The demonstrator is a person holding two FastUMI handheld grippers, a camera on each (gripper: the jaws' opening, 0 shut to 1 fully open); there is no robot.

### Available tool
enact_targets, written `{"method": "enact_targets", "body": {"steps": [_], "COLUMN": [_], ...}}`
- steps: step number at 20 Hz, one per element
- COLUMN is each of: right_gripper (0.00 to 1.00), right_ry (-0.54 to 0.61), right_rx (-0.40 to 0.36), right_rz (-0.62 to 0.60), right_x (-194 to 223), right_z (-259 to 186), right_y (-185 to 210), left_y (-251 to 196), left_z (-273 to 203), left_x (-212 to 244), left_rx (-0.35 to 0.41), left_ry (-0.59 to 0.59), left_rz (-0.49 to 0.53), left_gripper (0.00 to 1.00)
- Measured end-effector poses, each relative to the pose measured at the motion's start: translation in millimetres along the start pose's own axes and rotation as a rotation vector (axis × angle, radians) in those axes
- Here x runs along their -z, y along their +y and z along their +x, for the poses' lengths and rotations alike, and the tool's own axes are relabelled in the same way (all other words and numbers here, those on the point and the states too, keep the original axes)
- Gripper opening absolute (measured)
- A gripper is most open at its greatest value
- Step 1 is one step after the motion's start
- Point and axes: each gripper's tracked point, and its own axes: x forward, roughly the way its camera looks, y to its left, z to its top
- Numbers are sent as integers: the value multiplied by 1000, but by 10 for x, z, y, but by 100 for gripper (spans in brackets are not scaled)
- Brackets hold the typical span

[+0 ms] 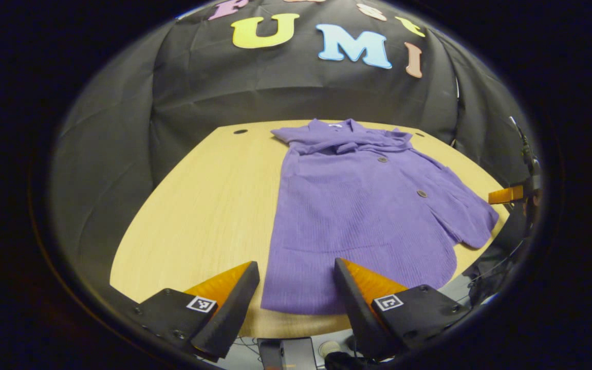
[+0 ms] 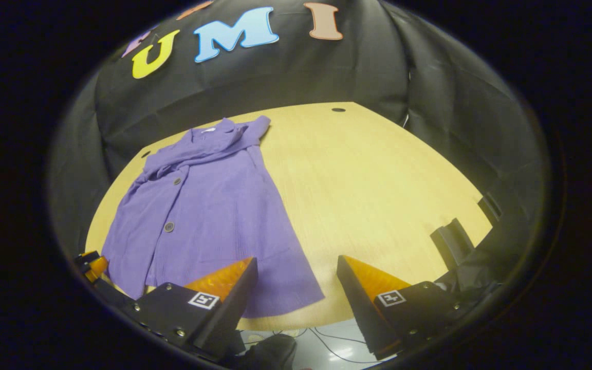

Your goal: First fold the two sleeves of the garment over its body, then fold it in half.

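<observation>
Two claws hang over the near edge of a pale wooden desk point(image 1: 198, 205), both released with their fingers spread wide and nothing between them. The left claw point(image 1: 296, 288) sits above the hem of a purple garment point(image 1: 363, 216), one finger over bare wood just beside the cloth, the other over the fabric. The garment lies flat, buttons up, collar toward the black cloth wall and hem toward the near edge. In the left gripper view, the sleeve on the left side is folded across the chest below the collar, while the sleeve point(image 1: 468, 210) on the right side spreads out to the desk's right edge. In the right gripper view, the right claw point(image 2: 296, 285) hovers by the hem's corner, one finger over the cloth and the other over bare desk. The left claw's tip shows there at the far left, beside the garment.
</observation>
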Motion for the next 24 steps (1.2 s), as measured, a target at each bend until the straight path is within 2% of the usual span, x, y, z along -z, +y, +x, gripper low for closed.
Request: {"method": "enact_targets", "body": {"steps": [6, 7, 10, 11, 12, 13, 14, 15, 16, 17, 18, 20, 21, 24], "right_gripper": [96, 96, 98, 97, 89, 86, 72, 66, 42, 38, 19, 10, 5, 4], "right_ry": [42, 21, 20, 24, 15, 18, 12, 9, 6, 7, 10, 30, 33, 58], "right_rx": [-34, -38, -34, -30, -43, -45, -49, -59, -71, -88, -105, -134, -156, -211], "right_rz": [-20, -38, -105, -137, -151, -149, -147, -140, -129, -111, -91, -38, -4, 52], "right_x": [207, 176, 228, 231, 239, 255, 248, 246, 241, 242, 243, 246, 238, 182], "right_z": [78, 100, 109, 108, 85, 106, 115, 124, 127, 130, 133, 138, 132, 73], "right_y": [108, 151, 193, 201, 242, 254, 259, 280, 304, 332, 347, 366, 378, 376], "left_y": [-173, -219, -352, -402, -438, -469, -506, -541, -565, -569, -605, -653, -683, -715], "left_z": [15, 13, 33, 40, 48, 59, 70, 57, 68, 84, 87, 97, 91, 50], "left_x": [28, 37, 45, 37, 48, 48, 46, 41, 45, 41, 47, 41, 44, -25], "left_rx": [-21, -23, -27, -23, -27, -30, -30, -31, -41, -49, -56, -58, -58, -81], "left_ry": [-2, 0, -3, -3, -5, -6, -10, -14, -14, -11, -6, 18, 31, 52], "left_rz": [-13, -9, -15, -21, -20, -20, -25, -33, -45, -51, -61, -86, -96, -144], "left_gripper": [94, 94, 87, 78, 69, 60, 51, 46, 31, 25, 23, 14, 13, 13]}}
